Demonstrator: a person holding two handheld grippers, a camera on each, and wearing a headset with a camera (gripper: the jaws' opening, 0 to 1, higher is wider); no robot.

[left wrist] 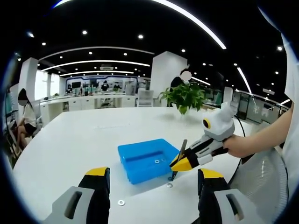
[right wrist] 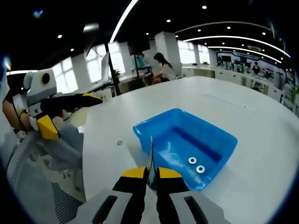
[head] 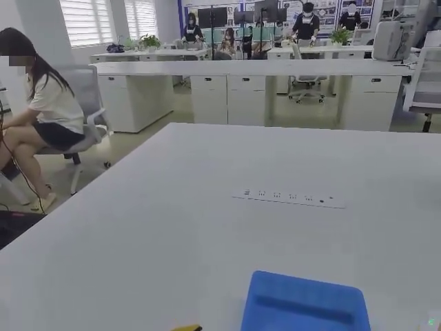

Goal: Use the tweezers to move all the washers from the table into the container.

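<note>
Left gripper: closest to its own camera. Jaws spread wide with nothing between them, held above the table.
Loose washer: flat on the table just ahead of the left jaw, apart from the container.
Corner washer: on the table just beside the container's near corner, under the lower tip of the tweezers.
Right gripper: jaws pressed narrow on the tweezers, clamped partway along them. The tool leans with its tip down toward the corner washer.
Container: blue, shallow and open-topped, mid-table. Two washers lie inside it, close together near one wall.
Step in hand (my reading): pinch the corner washer and carry it over the rim. At least two are left on the table.
Doing it well: a thin ring on a smooth top will likely skate, so come down steeply and catch one edge or the hole. Close slowly and keep the squeeze even. Lift just clear of the rim and let go low inside so it does not bounce out. The free left gripper could steady the container wall.
Hard to make out: whether the tip touches the washer or hangs just above it, and whether the tweezer legs are parted. In the right gripper view the tool is a thin edge-on line.
Cut off: in the head view the container runs off the bottom edge. A yellow sliver sits beside it there, side unknown.
Far: power strip further up the table, then a plant at the far end.
</note>
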